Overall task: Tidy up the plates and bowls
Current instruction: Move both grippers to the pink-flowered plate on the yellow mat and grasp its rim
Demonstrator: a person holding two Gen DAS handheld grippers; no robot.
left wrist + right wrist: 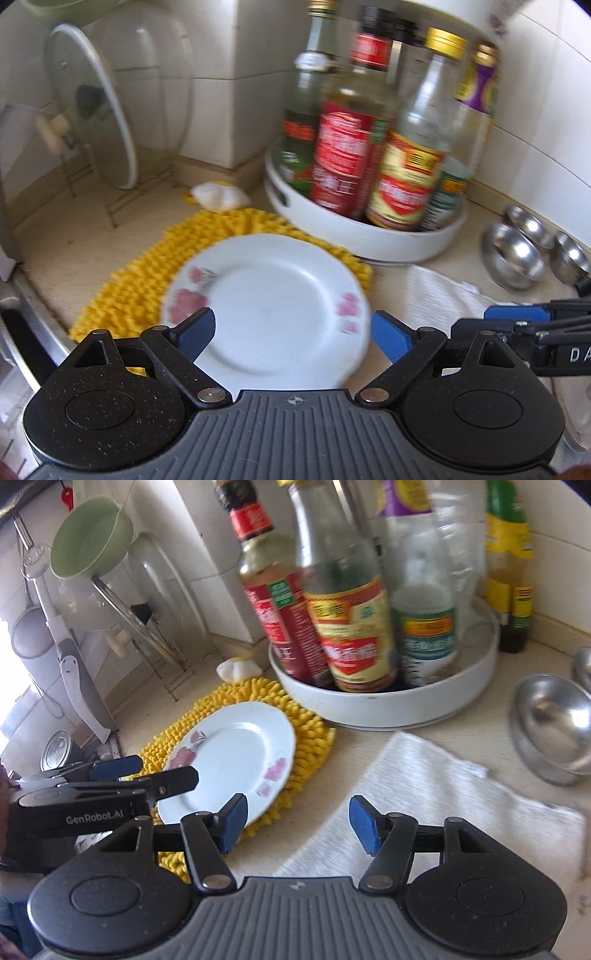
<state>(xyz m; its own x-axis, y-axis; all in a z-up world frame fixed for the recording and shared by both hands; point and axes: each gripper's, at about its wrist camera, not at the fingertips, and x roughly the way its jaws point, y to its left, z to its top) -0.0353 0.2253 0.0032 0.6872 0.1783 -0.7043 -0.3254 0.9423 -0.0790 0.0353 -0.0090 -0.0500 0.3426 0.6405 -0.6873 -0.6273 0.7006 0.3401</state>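
Plate: I see one white plate (273,302) with pink flowers lying flat on the yellow mat (122,295), on the counter (48,254) in front of the white tray.
Left gripper: my left gripper (293,338) hangs over the plate's near edge, jaws wide apart, nothing between the pads; I can't tell if a pad touches the rim.
Right gripper: my right gripper (297,823) sits over the gap between mat and white cloth (424,797), jaws partly open and empty; the plate lies up and left of its left finger.
Bowls: steel bowls (513,254) stand on the counter right of the tray, beyond the cloth, well apart from the plate.
Tray: round tray (406,705) full of upright sauce bottles (347,627), just behind the mat.
Rack: wire rack (122,199) at back left holds a glass lid (92,110) on edge.
Blur: both views are smeared, so labels are unreadable.
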